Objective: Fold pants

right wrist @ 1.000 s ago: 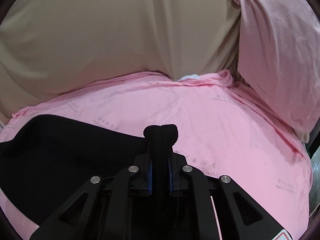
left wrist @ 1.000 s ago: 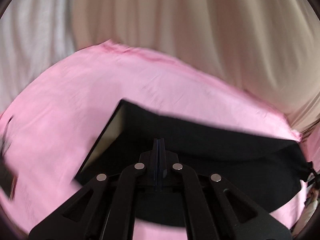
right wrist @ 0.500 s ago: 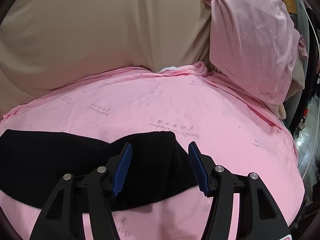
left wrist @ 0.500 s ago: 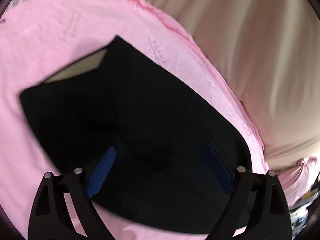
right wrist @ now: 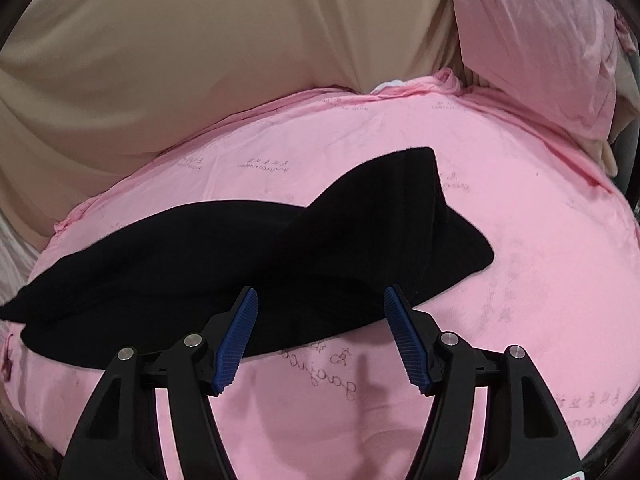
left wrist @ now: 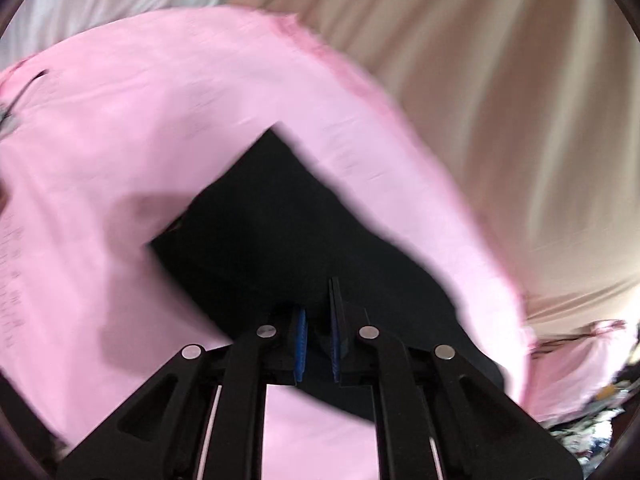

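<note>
Black pants [left wrist: 280, 220] lie flat on a pink bed sheet [left wrist: 120, 140]. In the blurred left wrist view my left gripper [left wrist: 318, 308] is at their near edge, its blue pads [left wrist: 300, 340] drawn close together with black cloth pinched between them. In the right wrist view the pants [right wrist: 240, 248] stretch from the left to a folded, pointed end at centre right. My right gripper [right wrist: 320, 290] hovers at their near edge with its jaws opening. Its blue pads [right wrist: 236, 344] stand wide apart, the cloth lies below them, and they touch nothing.
Beige fabric [right wrist: 200, 60] hangs behind the bed, seen in both views. A pink pillow [right wrist: 540, 40] leans at the back right. Bare pink sheet [right wrist: 520, 280] spreads to the right of and in front of the pants. Clutter [left wrist: 592, 420] shows past the bed's right edge.
My left gripper opened wide over the pants, then closed on cloth at their edge while rolling. My right gripper let go of the black fold it held, widened and drew back.
</note>
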Demonstrator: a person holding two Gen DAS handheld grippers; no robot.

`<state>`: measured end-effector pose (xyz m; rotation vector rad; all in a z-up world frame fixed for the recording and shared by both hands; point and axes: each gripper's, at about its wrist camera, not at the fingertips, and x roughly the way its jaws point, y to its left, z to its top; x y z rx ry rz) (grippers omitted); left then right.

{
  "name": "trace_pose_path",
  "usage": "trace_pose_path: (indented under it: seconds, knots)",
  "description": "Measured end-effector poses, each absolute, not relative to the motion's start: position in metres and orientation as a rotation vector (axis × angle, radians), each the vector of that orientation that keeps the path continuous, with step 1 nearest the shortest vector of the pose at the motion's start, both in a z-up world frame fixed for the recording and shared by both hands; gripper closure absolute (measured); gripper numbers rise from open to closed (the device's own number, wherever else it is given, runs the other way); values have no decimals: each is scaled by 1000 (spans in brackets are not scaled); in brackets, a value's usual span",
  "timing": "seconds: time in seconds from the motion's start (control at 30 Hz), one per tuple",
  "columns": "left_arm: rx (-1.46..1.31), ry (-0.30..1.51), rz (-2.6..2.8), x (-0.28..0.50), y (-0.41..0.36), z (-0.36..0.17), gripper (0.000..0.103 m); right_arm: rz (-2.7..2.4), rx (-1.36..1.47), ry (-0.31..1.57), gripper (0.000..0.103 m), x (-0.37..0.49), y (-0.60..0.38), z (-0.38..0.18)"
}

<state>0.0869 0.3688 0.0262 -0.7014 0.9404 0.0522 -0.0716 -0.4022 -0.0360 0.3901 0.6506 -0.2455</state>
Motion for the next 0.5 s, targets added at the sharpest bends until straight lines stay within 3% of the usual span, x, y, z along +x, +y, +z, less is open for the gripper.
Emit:
trace_pose_path:
  seconds: [0.13,0.4,0.43,0.47,0.5]
  knots:
    - [-779,1036,85,90,370,-24,95,-189,498,654,38,-56,-407,-36]
    - [-771,1037,115,95,371,-22,94,-227,654,641,38,-43,-438,-46]
    - [-765,1040,115,92,372,-19,94,-262,605,665,44,-35,-439,-42]
    - [-753,1042,113,98,372,-16,94,-274,559,677,84,-26,-440,-37]
    - [-747,1041,116,101,373,-14,94,-264,537,677,95,-18,-441,-29]
